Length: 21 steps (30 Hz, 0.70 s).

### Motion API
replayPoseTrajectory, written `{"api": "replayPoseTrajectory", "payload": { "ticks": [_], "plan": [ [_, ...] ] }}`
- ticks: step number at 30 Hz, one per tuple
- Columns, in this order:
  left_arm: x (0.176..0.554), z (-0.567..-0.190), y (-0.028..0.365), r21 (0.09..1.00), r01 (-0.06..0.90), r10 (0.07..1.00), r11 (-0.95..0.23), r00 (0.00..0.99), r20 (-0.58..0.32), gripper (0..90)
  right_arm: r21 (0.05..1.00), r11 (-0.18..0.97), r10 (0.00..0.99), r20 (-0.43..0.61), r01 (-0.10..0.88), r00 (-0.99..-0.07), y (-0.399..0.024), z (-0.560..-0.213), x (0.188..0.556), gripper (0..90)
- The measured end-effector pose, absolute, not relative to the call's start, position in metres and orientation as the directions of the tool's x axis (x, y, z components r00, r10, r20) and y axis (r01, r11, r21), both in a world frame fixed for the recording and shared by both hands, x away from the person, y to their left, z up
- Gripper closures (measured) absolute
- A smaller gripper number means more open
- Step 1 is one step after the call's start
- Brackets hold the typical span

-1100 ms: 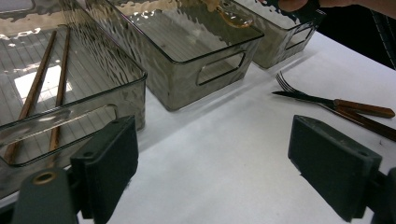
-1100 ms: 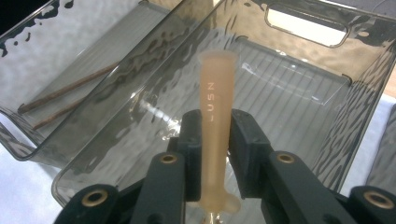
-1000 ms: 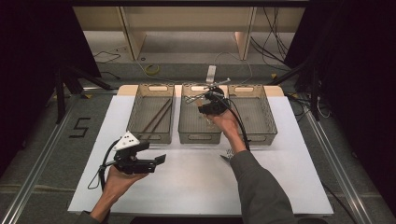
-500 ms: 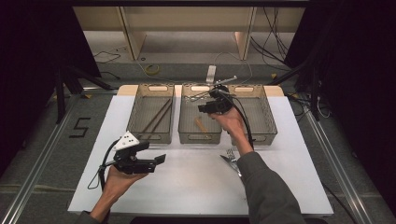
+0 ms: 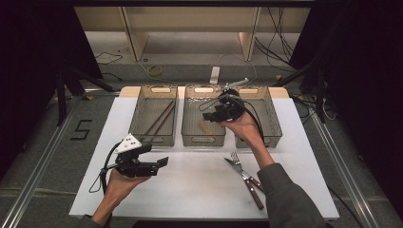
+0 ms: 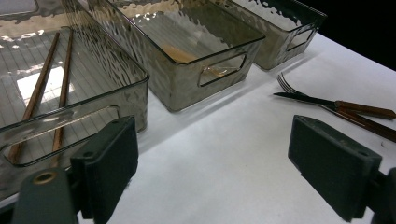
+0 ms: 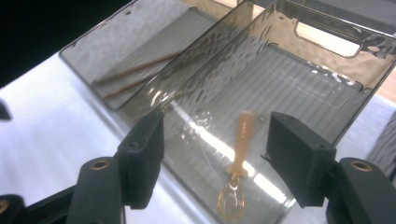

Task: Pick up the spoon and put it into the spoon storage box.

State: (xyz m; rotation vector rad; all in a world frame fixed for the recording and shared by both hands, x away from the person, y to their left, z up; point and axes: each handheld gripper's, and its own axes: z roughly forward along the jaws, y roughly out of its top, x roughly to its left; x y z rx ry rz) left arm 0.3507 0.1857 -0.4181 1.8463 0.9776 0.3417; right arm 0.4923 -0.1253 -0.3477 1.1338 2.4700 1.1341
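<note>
- Our right gripper [image 5: 209, 109] hovers above the middle bin [image 5: 190, 124], jaws just opening, spoon [image 7: 237, 163] lying free below.
- Our left gripper [image 5: 159, 163] (jaws apart, empty) sits before that bin.

See-thru grey bins [image 5: 153, 136] w/ wavy walls, orange spoon [image 7: 238, 158], brown sticks [image 5: 159, 118], white table [image 5: 199, 185], black grippers.

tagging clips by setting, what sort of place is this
Probably a lab or studio bench set up for recording, not a kitchen: a white table with three trays for sorting cutlery, a metal frame round it, and loose cables on the floor.
</note>
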Motion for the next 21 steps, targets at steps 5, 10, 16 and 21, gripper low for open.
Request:
{"api": "replayPoseTrajectory", "payload": {
  "ticks": [5, 10, 16, 21],
  "plan": [
    [0.351, -0.418, 0.186, 0.859, 0.474, 0.750, -0.193, 0.636, -0.182, 15.6, 0.723, 0.438, 0.693, 0.108, 0.535, -0.713, -0.134, -0.343, 0.474, 35.9],
    [0.350, -0.418, 0.185, 0.860, 0.473, 0.750, -0.191, 0.635, -0.182, 15.6, 0.719, 0.458, 0.685, 0.088, 0.522, -0.723, -0.145, -0.344, 0.457, 34.0],
    [0.350, -0.418, 0.185, 0.858, 0.475, 0.751, -0.195, 0.635, -0.181, 15.6, 0.715, 0.475, 0.686, 0.064, 0.513, -0.725, -0.163, -0.351, 0.439, 33.4],
    [0.350, -0.418, 0.185, 0.861, 0.470, 0.751, -0.193, 0.636, -0.179, 15.6, 0.709, 0.474, 0.694, 0.063, 0.522, -0.717, -0.178, -0.359, 0.428, 32.8]
  ]
}}
